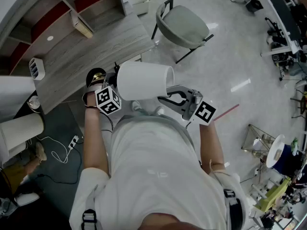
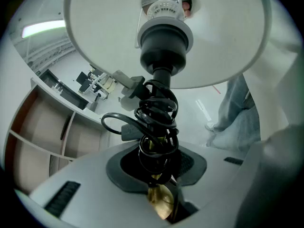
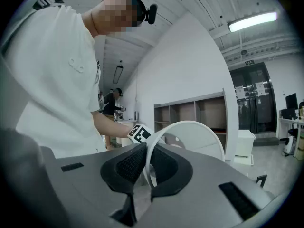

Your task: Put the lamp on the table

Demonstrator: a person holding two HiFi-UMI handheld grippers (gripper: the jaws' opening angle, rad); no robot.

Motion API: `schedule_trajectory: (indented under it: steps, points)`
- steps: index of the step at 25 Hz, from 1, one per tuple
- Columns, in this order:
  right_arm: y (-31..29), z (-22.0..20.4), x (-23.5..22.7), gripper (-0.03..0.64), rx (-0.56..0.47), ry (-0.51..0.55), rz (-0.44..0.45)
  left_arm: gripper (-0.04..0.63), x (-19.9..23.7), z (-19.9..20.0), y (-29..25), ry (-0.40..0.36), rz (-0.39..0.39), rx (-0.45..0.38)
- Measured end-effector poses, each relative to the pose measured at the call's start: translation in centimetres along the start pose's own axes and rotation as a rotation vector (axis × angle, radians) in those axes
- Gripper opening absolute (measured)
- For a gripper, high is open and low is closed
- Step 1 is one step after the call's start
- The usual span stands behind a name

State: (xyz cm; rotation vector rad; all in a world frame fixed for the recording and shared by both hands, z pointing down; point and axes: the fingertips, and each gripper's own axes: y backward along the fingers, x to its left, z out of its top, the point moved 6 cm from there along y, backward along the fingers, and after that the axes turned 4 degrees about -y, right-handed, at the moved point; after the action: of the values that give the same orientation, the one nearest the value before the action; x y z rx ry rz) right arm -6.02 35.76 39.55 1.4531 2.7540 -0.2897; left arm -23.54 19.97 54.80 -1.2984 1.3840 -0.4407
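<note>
lamp (image 1: 144, 80): in the air, lying sideways across the person's front, carried at both ends; not on the table (image 1: 91, 56).
left gripper (image 2: 159, 170): jaws clamped on the brass stem (image 2: 160, 201), with black cord (image 2: 154, 113) coiled round the stem just above the pads.
right gripper (image 3: 146, 163): jaws nearly together, pinching the thin rim of the white shade (image 3: 190, 137).
edges: in the head view the shade's closed end overlaps the table's near edge, close to its right corner. The chair (image 1: 184, 25) stands just past that corner.
open room: bare floor (image 1: 230, 61) to the right and ahead of the chair. Cables and a power strip (image 1: 73, 141) lie on the dark floor at left.
head view only: table, chair, both grippers at once ( (image 1: 111, 83) left, (image 1: 168, 95) right).
left gripper view only: cord wraps, socket, underside of the shade.
right gripper view only: rim between the pads, open shelves (image 3: 199, 110) behind.
</note>
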Motion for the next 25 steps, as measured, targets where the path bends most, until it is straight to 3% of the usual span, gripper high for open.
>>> schedule_trajectory:
  steps: [13, 25]
  points:
    - [-8.2, 0.4, -2.7, 0.057, 0.035, -0.036, -0.005, 0.112, 3.6, -7.1, -2.2, -0.005, -0.021, -0.037]
    - [-9.2, 0.7, -9.8, 0.057, 0.068, -0.024, 0.026, 0.112, 8.3, -7.0, -6.5, 0.039, -0.064, -0.022]
